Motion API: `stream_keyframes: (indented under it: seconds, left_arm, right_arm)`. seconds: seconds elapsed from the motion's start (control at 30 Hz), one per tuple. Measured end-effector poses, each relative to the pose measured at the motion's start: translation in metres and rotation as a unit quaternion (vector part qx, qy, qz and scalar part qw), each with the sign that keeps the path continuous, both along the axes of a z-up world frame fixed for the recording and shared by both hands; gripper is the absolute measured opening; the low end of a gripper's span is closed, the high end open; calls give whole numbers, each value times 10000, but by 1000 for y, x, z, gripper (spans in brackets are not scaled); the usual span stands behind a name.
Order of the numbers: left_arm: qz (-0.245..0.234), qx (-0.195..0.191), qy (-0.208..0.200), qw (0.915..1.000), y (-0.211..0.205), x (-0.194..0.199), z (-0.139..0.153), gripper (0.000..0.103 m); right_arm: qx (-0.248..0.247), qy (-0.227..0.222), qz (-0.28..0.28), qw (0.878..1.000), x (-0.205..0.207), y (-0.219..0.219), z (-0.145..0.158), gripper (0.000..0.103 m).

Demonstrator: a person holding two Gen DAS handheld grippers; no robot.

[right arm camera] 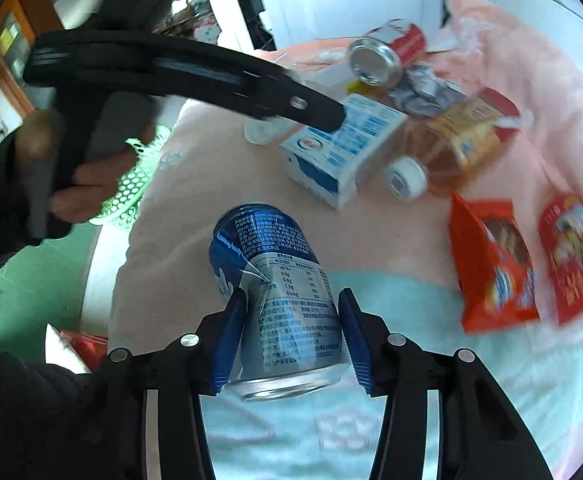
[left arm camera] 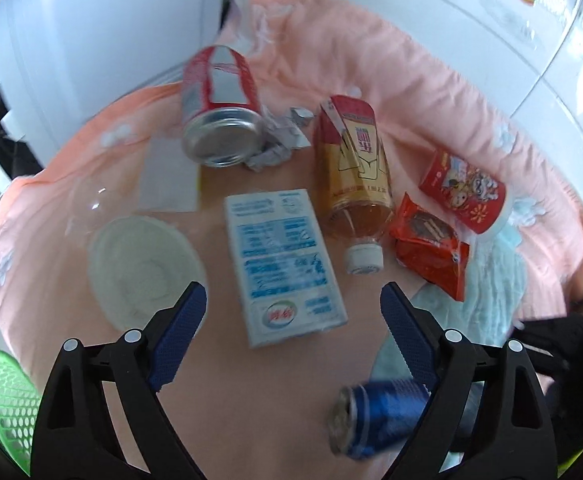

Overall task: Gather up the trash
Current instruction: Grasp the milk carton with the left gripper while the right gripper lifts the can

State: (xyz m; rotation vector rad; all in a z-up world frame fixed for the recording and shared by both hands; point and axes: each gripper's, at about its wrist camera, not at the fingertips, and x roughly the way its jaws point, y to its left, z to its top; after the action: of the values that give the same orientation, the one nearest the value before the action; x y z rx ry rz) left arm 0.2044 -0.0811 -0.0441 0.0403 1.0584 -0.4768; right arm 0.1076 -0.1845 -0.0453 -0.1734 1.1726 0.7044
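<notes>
My right gripper is shut on a dented blue can, held above the pink and teal cloth; the can also shows low in the left wrist view. My left gripper is open and empty, hovering over a white and blue milk carton, also in the right wrist view. Around it lie a red can, crumpled foil, a tea bottle with a white cap, an orange snack packet, a red paper cup and a clear plastic cup.
A green mesh basket sits at the lower left, also beside the left hand in the right wrist view. White walls rise behind the cloth-covered surface. The left gripper's arm crosses above the carton.
</notes>
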Motion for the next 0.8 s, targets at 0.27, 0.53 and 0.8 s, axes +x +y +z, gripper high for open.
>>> stream_keyframes:
  seconds: [0.27,0.53,0.8]
  left_arm:
    - [179,652,118,9976,-31,24,-15,88]
    - [478,855,488,9940,-34,42,-34,72]
    - [461,450,461,9969,-26,35,-28,65]
  right_arm:
    - [170,-34,-416,9990,-29,-29,8,45]
    - [262,-41,-658,9975,-36,-37,6,45]
    - [344,-5,-824,9960,-42,-37,11,45]
